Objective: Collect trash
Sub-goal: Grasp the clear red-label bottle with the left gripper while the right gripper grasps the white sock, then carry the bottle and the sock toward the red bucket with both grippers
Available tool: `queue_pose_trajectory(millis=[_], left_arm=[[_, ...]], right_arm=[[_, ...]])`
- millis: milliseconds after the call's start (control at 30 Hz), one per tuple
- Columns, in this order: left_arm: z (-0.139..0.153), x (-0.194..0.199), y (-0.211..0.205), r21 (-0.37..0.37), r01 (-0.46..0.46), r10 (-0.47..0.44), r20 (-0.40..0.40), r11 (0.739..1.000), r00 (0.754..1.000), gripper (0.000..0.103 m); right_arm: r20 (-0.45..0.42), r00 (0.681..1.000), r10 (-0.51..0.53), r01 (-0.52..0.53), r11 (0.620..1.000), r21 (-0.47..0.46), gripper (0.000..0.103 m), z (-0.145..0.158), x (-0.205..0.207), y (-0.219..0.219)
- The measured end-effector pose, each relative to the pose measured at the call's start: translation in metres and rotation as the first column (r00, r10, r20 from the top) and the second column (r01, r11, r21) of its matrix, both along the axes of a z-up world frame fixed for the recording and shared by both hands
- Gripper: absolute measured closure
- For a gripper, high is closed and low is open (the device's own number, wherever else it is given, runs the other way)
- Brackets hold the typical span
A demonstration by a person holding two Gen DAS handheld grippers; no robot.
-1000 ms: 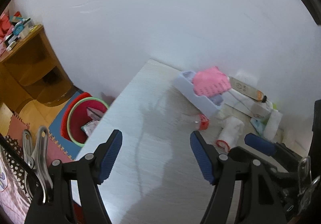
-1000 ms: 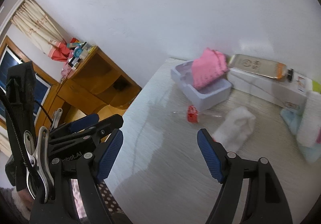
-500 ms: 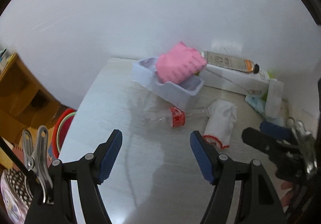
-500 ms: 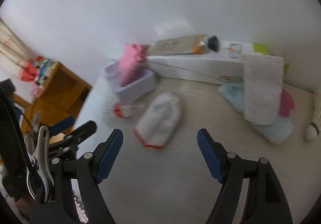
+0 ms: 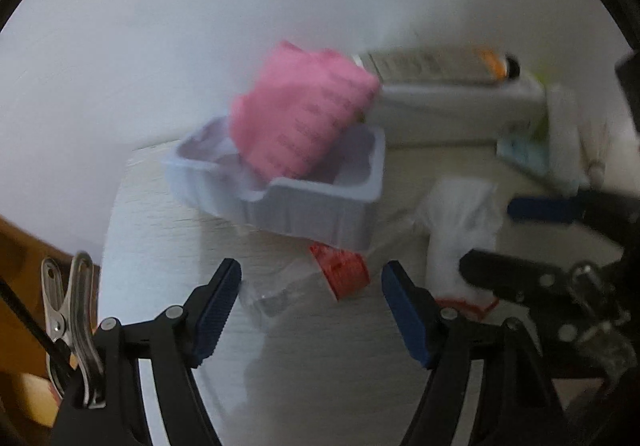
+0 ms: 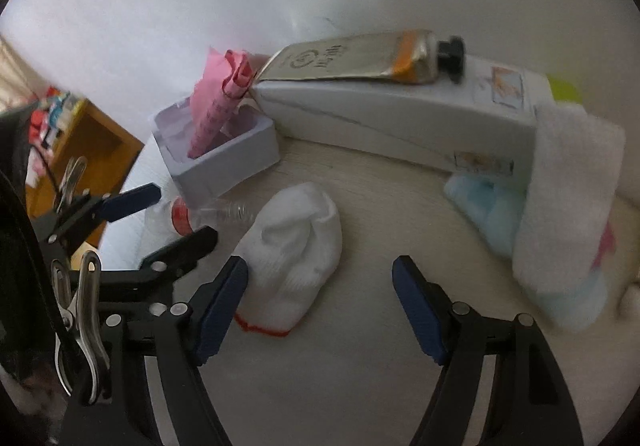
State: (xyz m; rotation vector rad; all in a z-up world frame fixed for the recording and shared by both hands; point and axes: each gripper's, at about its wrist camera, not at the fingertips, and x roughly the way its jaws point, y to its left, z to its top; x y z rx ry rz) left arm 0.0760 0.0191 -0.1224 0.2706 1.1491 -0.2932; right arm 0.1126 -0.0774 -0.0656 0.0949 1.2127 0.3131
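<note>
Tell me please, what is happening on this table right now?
A person holds two sets of tongs over a cluttered table to collect trash. The left tongs are open, with a crushed clear plastic bottle with a red label lying between the jaws but not gripped. The right tongs are open above a white sock, holding nothing. Behind them stand a pale tray with a pink cloth and a long white box bearing a tube.
</note>
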Motion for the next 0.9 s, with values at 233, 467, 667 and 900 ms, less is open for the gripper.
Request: queue_pose_trajectory(millis=[233, 467, 667, 900], left_arm=[[-0.003, 0.0, 0.001, -0.064, 0.019, -0.021, -0.034, 0.998, 0.999, 0.056], [0.01, -0.024, -0.009, -0.12, 0.06, -0.07, -0.083, 0.991, 0.994, 0.072], [0.031, -0.041, 0.004, -0.186, 0.023, -0.04, -0.087, 0.982, 0.995, 0.073], [0.061, -0.062, 0.021, -0.216, -0.039, 0.03, -0.043, 0.976, 0.999, 0.072]], right_arm=[[0.041, 0.999, 0.033, -0.029, 0.997, -0.072, 0.068, 0.001, 0.001, 0.013], [0.033, 0.999, 0.019, -0.018, 0.999, -0.029, 0.086, 0.01, -0.001, 0.01], [0.056, 0.998, -0.011, 0.008, 0.999, 0.05, 0.086, 0.031, -0.01, -0.012], [0.133, 0.991, -0.018, 0.007, 0.997, 0.083, 0.086, 0.06, -0.036, -0.015]])
